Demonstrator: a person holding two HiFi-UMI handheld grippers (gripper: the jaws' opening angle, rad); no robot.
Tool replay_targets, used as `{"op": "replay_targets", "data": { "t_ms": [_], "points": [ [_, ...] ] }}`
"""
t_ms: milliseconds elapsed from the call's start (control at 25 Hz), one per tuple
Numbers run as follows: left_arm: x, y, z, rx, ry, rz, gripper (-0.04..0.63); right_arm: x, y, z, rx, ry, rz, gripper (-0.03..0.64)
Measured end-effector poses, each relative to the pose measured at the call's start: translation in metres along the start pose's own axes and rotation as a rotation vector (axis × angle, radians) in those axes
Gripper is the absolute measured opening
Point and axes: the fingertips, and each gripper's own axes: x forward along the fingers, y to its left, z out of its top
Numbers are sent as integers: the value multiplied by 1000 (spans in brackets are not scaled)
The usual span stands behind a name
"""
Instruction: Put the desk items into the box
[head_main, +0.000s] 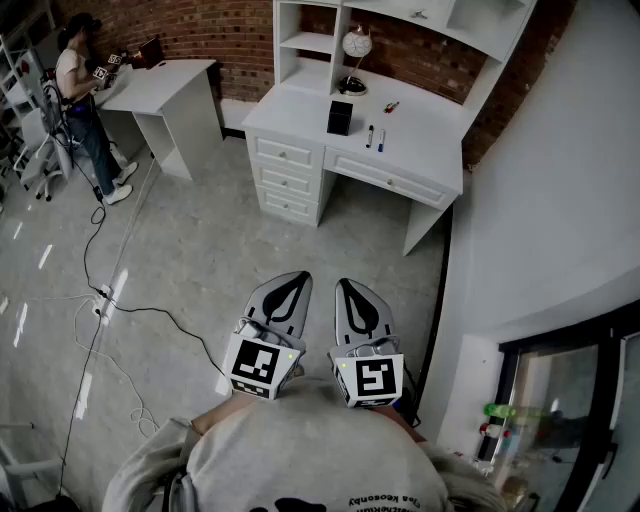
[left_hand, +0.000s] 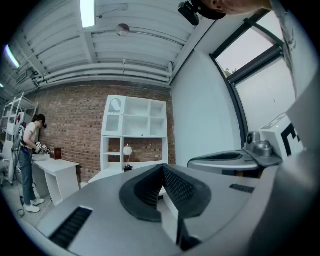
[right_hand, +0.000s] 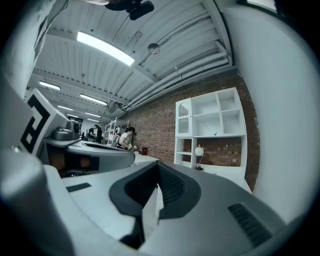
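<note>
Left hand-held gripper (head_main: 293, 283), right hand-held gripper (head_main: 349, 292): jaws together, empty, lower centre. Black cube-shaped box (head_main: 340, 117) and slim marker pens (head_main: 369, 136) on white tabletop (head_main: 425, 135): upper centre, well apart, straight ahead; right marginally nearer.

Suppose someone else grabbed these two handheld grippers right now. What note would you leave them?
Left gripper: jaws together, empty, held close to the chest.
Right gripper: the same.
Things: black box, probably the one to fill, two markers to its right and a small red item, all on the white desk across the floor.
Done: nothing is in the box yet, as far as can be seen.
Left: walk over and put the items into the box.
</note>
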Motion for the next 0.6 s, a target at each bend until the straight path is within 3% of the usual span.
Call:
{"op": "replay_targets", "data": {
  "t_ms": [320,600],
  "points": [
    [3,26,-8,-8,-1,-51,5,23,14,2,-57,-1,-40,17],
    [1,35,-19,-47,21,-98,5,29,26,-3,-32,5,-52,17]
  ]
}}
